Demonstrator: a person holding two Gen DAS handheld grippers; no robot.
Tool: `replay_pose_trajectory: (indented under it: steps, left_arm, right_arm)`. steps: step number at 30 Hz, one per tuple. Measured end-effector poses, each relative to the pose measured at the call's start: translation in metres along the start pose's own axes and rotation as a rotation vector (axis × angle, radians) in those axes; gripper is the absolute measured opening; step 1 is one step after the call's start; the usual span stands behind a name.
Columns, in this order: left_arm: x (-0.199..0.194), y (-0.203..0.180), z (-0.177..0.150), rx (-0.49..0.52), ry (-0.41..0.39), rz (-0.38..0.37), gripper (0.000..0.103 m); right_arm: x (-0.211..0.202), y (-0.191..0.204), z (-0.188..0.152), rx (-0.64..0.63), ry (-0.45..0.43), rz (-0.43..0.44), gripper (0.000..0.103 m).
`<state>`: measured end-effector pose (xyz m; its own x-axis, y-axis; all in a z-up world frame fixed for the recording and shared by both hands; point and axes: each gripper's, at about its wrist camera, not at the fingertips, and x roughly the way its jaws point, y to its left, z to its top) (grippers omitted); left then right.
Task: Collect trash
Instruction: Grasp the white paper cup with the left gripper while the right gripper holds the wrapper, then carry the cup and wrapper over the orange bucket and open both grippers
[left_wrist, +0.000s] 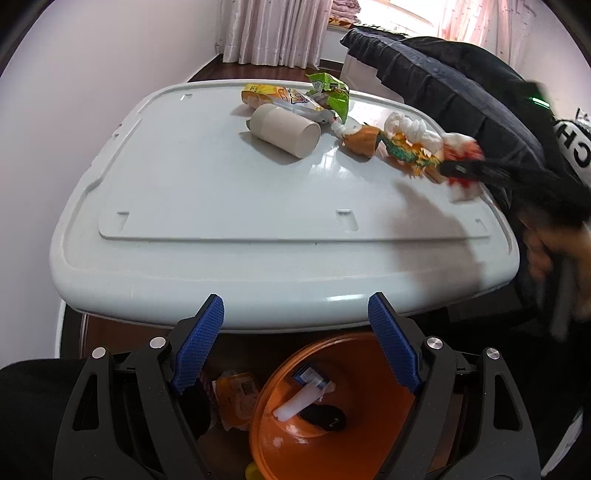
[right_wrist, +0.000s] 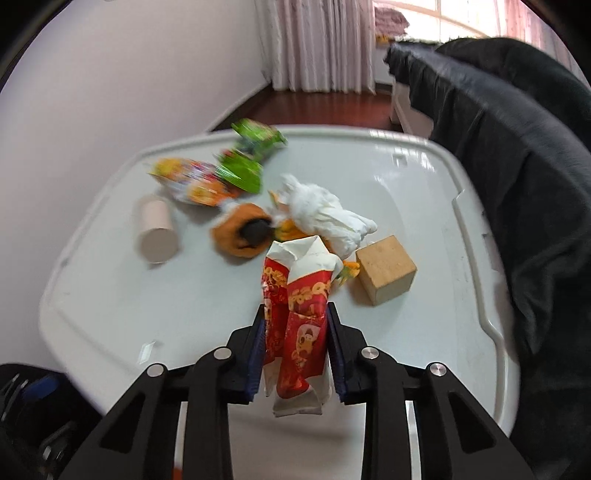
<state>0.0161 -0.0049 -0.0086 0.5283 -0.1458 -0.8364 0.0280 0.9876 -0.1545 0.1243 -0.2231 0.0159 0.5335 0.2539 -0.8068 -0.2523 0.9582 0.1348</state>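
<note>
My right gripper (right_wrist: 295, 314) is shut on a crumpled red and white paper packet (right_wrist: 301, 317), held above the white table (right_wrist: 110, 295); in the left wrist view it shows blurred at the table's right edge (left_wrist: 461, 168). My left gripper (left_wrist: 295, 306) is open and empty, over an orange bin (left_wrist: 369, 354) below the table's near edge. The bin holds a white tube (left_wrist: 299, 402) and a blue box (left_wrist: 308, 376). On the table lie a paper cup (left_wrist: 284, 131), a yellow snack bag (left_wrist: 280, 98), a green wrapper (left_wrist: 330, 92), an orange wrapper (left_wrist: 362, 140) and white tissue (right_wrist: 325, 210).
A wooden cube (right_wrist: 384, 269) stands on the table right of the packet. A dark jacket (right_wrist: 517, 166) hangs along the table's right side. An orange packet (left_wrist: 236, 398) lies on the floor left of the bin. A wall (left_wrist: 74, 92) is on the left.
</note>
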Motion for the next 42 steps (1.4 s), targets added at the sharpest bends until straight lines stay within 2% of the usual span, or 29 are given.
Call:
replay_pose_trajectory:
  steps: [3, 8, 12, 14, 17, 19, 23, 25, 26, 28, 32, 36, 42]
  left_arm:
    - [0.003, -0.003, 0.020, -0.026, -0.013, -0.004, 0.079]
    - [0.024, -0.010, 0.079, -0.119, -0.048, 0.017, 0.079]
    - [0.050, -0.014, 0.128, -0.191, -0.088, 0.088, 0.079]
    - [0.067, -0.017, 0.149, -0.214, -0.105, 0.146, 0.079]
    - [0.093, -0.016, 0.166, -0.235, -0.081, 0.211, 0.079]
    - [0.111, -0.013, 0.173, -0.255, -0.058, 0.229, 0.079]
    - [0.136, -0.009, 0.177, -0.268, -0.035, 0.276, 0.079]
    - [0.147, -0.003, 0.176, -0.288, -0.017, 0.270, 0.076]
    - [0.150, 0.000, 0.174, -0.300, -0.010, 0.270, 0.070]
    - [0.155, 0.008, 0.168, -0.315, -0.003, 0.261, 0.049]
    - [0.148, 0.002, 0.159, -0.220, -0.047, 0.290, 0.049]
    - [0.136, 0.002, 0.146, -0.177, -0.051, 0.265, 0.048]
    - [0.086, -0.009, 0.121, -0.068, -0.117, 0.246, 0.048]
  right_arm:
    - [-0.034, 0.002, -0.019, -0.011, -0.057, 0.020, 0.030]
    - [-0.050, 0.000, -0.048, -0.018, -0.086, 0.029, 0.030]
    - [-0.045, -0.005, -0.055, 0.003, -0.064, 0.062, 0.030]
    - [-0.045, -0.007, -0.054, 0.014, -0.071, 0.077, 0.030]
    - [-0.045, -0.006, -0.053, 0.022, -0.077, 0.103, 0.031]
    - [-0.044, -0.006, -0.053, 0.027, -0.073, 0.119, 0.031]
    - [-0.043, -0.004, -0.052, 0.026, -0.068, 0.133, 0.031]
    - [-0.042, -0.003, -0.052, 0.023, -0.068, 0.130, 0.031]
    - [-0.041, -0.003, -0.052, 0.024, -0.066, 0.129, 0.031]
    - [-0.040, -0.003, -0.052, 0.028, -0.062, 0.129, 0.031]
    - [-0.038, -0.002, -0.052, 0.019, -0.058, 0.122, 0.031]
    - [-0.037, 0.000, -0.053, 0.011, -0.057, 0.115, 0.031]
    - [-0.038, 0.001, -0.054, 0.016, -0.071, 0.102, 0.031]
